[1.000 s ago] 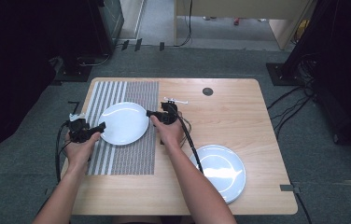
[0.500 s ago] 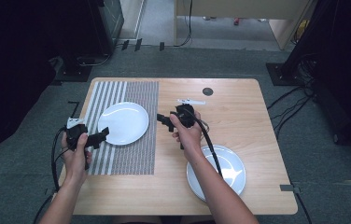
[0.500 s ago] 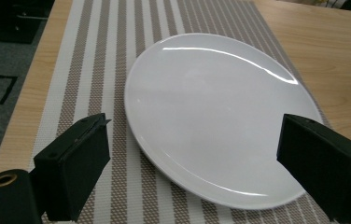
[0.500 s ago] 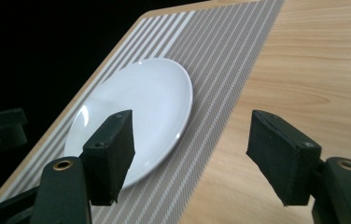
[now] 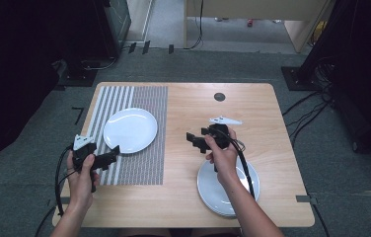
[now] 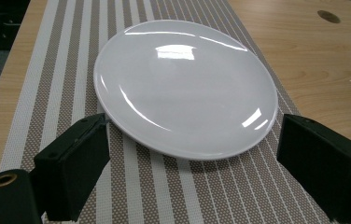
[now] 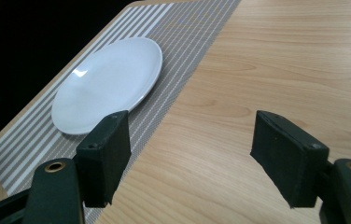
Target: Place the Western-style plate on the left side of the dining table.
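Plate (image 5: 130, 130): white, empty, lying flat on the striped mat (image 5: 139, 165) at the table's left half; I see nothing on it but glare.
Left gripper (image 5: 108, 157): I hold it just short of the plate's near edge, jaws spread wide, nothing between them; in its own view the plate (image 6: 185, 88) sits just beyond the two pads, untouched.
Right gripper (image 5: 192, 138): I have it over bare wood near the table's middle, jaws wide apart and empty, pointing toward the mat; well apart from the plate (image 7: 108, 84).
Stack (image 5: 208, 190): white plates at the near right of the table, partly under my right forearm; the top one looks empty.
Table (image 5: 252, 108): light wood, with a small dark round hole (image 5: 219, 97) near the far edge.
Room: grey carpet, dark equipment and cables around the table.
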### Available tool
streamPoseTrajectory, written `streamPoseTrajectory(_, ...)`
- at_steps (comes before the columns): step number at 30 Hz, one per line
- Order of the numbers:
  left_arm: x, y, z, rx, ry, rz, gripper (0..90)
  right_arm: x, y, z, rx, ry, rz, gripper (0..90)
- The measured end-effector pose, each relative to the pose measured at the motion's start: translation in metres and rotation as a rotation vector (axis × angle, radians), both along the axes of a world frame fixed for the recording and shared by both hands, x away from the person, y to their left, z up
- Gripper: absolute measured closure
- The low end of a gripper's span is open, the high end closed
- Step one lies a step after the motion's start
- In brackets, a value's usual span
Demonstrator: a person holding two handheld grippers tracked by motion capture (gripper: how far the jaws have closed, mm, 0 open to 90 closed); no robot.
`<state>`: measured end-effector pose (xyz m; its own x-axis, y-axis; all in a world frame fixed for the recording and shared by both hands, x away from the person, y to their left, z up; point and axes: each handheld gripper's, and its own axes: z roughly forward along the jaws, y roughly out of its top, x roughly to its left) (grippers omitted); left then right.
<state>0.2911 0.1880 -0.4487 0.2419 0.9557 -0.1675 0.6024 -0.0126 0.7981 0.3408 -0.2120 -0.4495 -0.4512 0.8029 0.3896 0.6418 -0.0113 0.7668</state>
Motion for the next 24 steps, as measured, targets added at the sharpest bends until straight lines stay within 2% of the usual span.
streamPoseTrajectory(5,-0.015,-0.003,0.000,-0.009,-0.009,-0.009,9.4,-0.021,-0.020,-0.001,-0.006,-0.017,0.001,26.4)
streamPoseTrajectory(10,-0.030,-0.007,0.001,-0.027,-0.015,-0.032,9.4,-0.033,-0.031,-0.003,-0.013,-0.026,-0.002,25.9)
streamPoseTrajectory(13,-0.040,-0.009,-0.001,-0.007,-0.022,-0.041,9.4,-0.043,-0.042,-0.003,-0.014,-0.035,-0.010,25.6)
streamPoseTrajectory(17,-0.049,-0.007,-0.003,-0.025,-0.027,-0.042,9.4,-0.054,-0.057,-0.005,-0.019,-0.041,-0.026,25.6)
streamPoseTrajectory(23,-0.064,-0.005,-0.012,0.000,-0.035,-0.055,9.4,-0.072,-0.085,-0.015,-0.033,-0.034,-0.067,25.5)
streamPoseTrajectory(24,-0.066,-0.004,-0.014,0.001,-0.036,-0.055,9.4,-0.072,-0.085,-0.015,-0.033,-0.034,-0.067,25.5)
